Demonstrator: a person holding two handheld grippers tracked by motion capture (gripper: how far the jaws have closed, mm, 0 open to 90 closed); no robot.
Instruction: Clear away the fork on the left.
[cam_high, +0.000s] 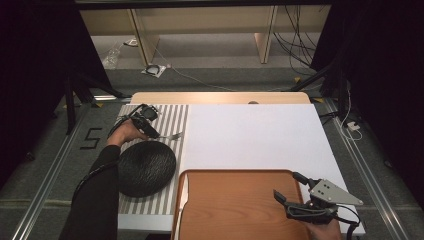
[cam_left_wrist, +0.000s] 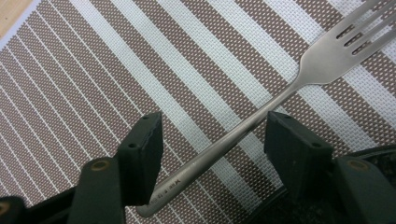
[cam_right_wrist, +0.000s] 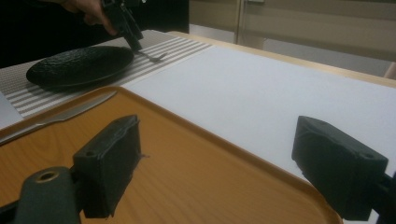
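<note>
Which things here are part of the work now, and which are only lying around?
In use:
- fork, between the open jaws of the left gripper
- striped mat under it

Lying about:
- black plate
- knife on the wooden tray
- right gripper, open over the tray

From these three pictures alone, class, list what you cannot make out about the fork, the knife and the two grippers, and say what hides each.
- Fork: in the left gripper view the tine tips are cut off by the frame edge, and the engraving on the handle is too small to read.
- Knife: in the right gripper view its handle end runs off the left edge.
- Left gripper: in the high view, too small to tell whether it touches the fork.
- Right gripper: the bottom edge cuts off the hand.
</note>
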